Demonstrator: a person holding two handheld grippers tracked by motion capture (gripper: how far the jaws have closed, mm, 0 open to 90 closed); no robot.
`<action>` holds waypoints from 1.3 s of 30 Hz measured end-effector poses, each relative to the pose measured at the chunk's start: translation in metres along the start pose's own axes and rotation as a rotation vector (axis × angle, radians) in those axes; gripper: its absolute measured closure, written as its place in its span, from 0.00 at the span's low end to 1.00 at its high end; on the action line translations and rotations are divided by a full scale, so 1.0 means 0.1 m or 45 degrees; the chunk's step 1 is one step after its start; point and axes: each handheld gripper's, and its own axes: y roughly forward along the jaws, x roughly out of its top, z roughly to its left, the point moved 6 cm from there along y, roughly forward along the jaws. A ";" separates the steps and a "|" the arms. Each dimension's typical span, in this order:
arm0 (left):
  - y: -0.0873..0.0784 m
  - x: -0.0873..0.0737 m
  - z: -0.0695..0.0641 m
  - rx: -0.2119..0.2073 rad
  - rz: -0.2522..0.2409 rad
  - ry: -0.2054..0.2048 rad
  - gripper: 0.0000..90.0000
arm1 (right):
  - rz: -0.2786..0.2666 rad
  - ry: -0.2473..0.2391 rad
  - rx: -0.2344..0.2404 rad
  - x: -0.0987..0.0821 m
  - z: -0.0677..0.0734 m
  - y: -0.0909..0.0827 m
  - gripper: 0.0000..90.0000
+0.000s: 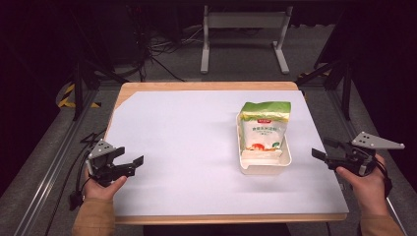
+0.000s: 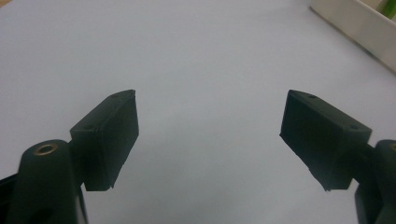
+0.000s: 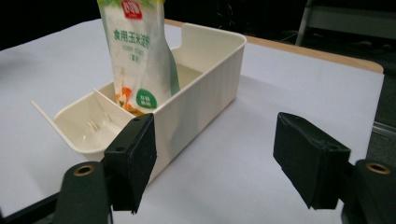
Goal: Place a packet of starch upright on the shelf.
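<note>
My right claw [image 1: 318, 153] sits at the right edge of the table, its jaws spread wide with nothing between them. In the right gripper view [image 3: 215, 158] only bare white sheet lies in the gap between my two black pads, and the left-hand pad stands just in front of the long side wall of the cream bin [image 3: 205, 93] without touching it that I can tell.

The bin [image 1: 265, 167] rests on the right half of the table, long and narrow, its length running away from me. A thin divider [image 3: 109, 100] crosses it and splits it into a small near compartment and a larger far one. In the far one stands the starch pouch [image 3: 140, 51], white with a green top, red and orange printing low on its face and a small green badge; it is upright with its foot against the divider. From the high view the pouch [image 1: 264, 125] leans back a little toward the far end of the bin.

My left claw [image 1: 132, 162] is well apart from all this, near the left front of the table. Its jaws [image 2: 210, 135] are also wide apart and empty, over plain white sheet [image 2: 196, 56], with a corner of the bin [image 2: 359, 28] at the top right of its view.

Under the sheet is a wooden tabletop [image 1: 206, 86].
</note>
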 end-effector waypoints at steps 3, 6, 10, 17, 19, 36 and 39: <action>0.01 -0.01 0.00 0.000 0.004 0.009 0.22 | 0.026 0.015 -0.004 -0.10 -0.03 0.05 0.33; 0.01 -0.01 0.00 -0.001 0.008 0.015 0.22 | 0.044 0.016 -0.004 -0.15 -0.04 0.08 0.33; 0.02 -0.02 0.01 0.008 0.007 0.031 0.22 | 0.067 0.019 0.005 -0.25 -0.03 0.15 0.33; 0.03 -0.03 0.01 0.009 0.002 0.037 0.22 | 0.069 0.032 0.005 -0.40 -0.02 0.27 0.35; 0.03 -0.04 0.01 0.007 0.004 0.038 0.22 | 0.071 0.039 0.038 -0.49 0.01 0.35 0.37; 0.10 -0.08 -0.04 0.011 0.025 0.078 0.22 | 0.115 0.065 0.004 -0.67 -0.02 0.49 0.35; 0.10 -0.09 -0.04 0.009 0.026 0.078 0.22 | 0.115 0.068 0.003 -0.67 -0.02 0.49 0.35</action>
